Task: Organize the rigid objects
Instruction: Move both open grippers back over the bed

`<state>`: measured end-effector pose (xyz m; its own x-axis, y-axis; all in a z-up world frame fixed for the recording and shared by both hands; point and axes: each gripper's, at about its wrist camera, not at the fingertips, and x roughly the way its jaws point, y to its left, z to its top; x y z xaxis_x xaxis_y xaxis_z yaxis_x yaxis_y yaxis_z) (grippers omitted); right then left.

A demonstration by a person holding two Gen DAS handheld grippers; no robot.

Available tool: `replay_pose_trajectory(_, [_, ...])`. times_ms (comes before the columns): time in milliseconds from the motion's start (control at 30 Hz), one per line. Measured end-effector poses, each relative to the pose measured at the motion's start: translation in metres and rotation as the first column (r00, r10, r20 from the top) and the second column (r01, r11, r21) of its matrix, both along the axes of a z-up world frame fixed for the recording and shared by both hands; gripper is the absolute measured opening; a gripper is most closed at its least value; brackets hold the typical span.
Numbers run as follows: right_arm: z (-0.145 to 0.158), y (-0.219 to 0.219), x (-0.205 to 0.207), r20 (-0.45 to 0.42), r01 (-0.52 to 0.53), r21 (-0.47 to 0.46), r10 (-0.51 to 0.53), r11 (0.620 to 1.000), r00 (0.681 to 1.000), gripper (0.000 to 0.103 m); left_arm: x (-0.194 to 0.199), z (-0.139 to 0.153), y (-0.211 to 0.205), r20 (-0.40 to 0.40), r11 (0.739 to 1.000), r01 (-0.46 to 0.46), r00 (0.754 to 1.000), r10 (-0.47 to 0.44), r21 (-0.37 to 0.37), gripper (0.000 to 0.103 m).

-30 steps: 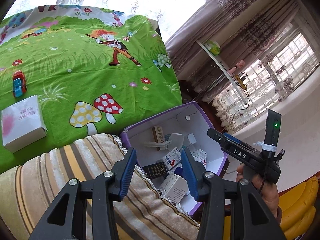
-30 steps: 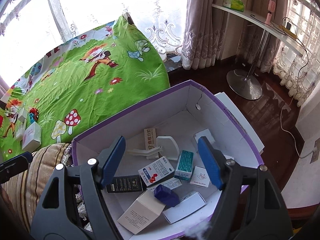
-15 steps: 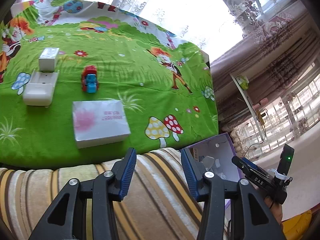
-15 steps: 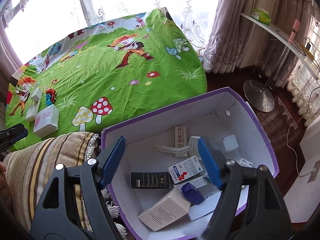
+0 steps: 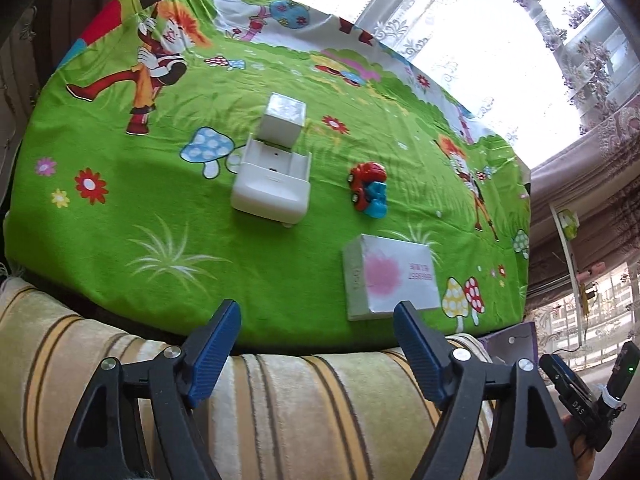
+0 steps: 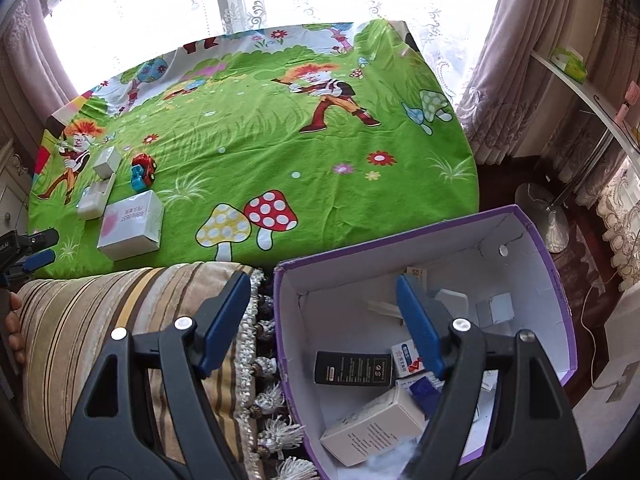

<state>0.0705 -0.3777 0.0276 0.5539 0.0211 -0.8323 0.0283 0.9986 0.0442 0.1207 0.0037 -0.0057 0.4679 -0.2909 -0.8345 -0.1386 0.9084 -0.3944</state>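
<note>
On the green cartoon sheet [image 5: 160, 208] lie a white box with a pink flower [image 5: 390, 276], a red and blue toy car [image 5: 369, 190], a white charger dock [image 5: 274, 186] and a small white cube box [image 5: 283, 120]. My left gripper [image 5: 318, 344] hovers over the striped cushion [image 5: 280, 408], short of the flower box, its jaws opening with nothing between them. My right gripper [image 6: 322, 324] stands open and empty over the near left rim of the purple bin [image 6: 536, 232], which holds several small cartons. The flower box [image 6: 132, 226] and toy car [image 6: 143, 170] also show in the right wrist view.
A fringed edge of the cushion [image 6: 264, 360] borders the bin. Curtains [image 6: 492, 60], a white shelf [image 6: 576, 84] and a lamp base on dark floor [image 6: 556, 224] stand to the right. The right gripper's handle [image 5: 580, 396] shows at the left view's lower right.
My left gripper swung from over the bin to the sheet's objects, and its jaws have widened. My right gripper drifted left, so the bin now sits under its right finger.
</note>
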Motion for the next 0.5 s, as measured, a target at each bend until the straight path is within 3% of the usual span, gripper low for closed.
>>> replay_pose_trajectory(200, [0.007,0.035,0.017,0.015,-0.085,0.003,0.085,0.996,0.996,0.079,0.026,-0.002,0.007,-0.039,0.988,0.019,0.999,-0.013,0.156,0.084])
replay_pose_trajectory(500, [0.02,0.091,0.043,0.041,-0.218,-0.007,0.218,0.976,0.975,0.079,0.072,-0.012,0.004,-0.081,0.967,0.039,0.997,-0.019,0.25,0.084])
